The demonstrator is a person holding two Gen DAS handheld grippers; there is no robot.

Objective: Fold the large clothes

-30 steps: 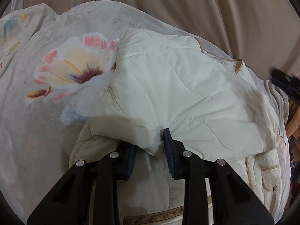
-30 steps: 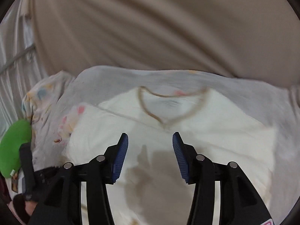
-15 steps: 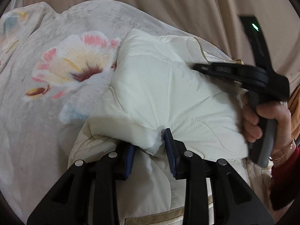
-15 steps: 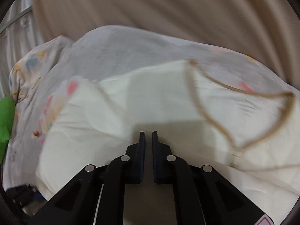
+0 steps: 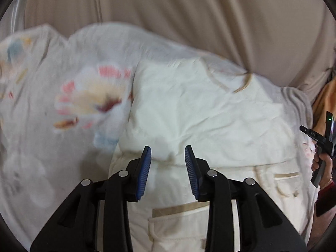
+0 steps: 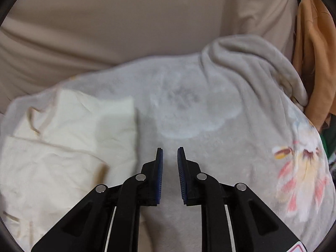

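A cream quilted jacket (image 5: 199, 121) lies on a floral blanket (image 5: 63, 130), its upper part folded down over the pocketed lower part. My left gripper (image 5: 168, 153) hovers just above the fold's edge. Its blue pads stand apart and do not press on the cloth. In the right wrist view the jacket (image 6: 63, 147) lies at the left. My right gripper (image 6: 169, 153) is over bare grey blanket (image 6: 210, 115) to the jacket's right, its jaws opening with nothing between them. A hand (image 5: 319, 159) holding that gripper shows at the right edge of the left wrist view.
Beige draped fabric (image 5: 189, 21) rises behind the blanket. An orange cloth (image 6: 315, 63) hangs at the far right, with bunched grey blanket folds (image 6: 262, 69) beside it. The blanket's flower print (image 6: 300, 168) lies to the right of my right gripper.
My left gripper has let go of the jacket fold and risen. My right gripper shut over the jacket, then swung right off it onto the blanket and parted slightly.
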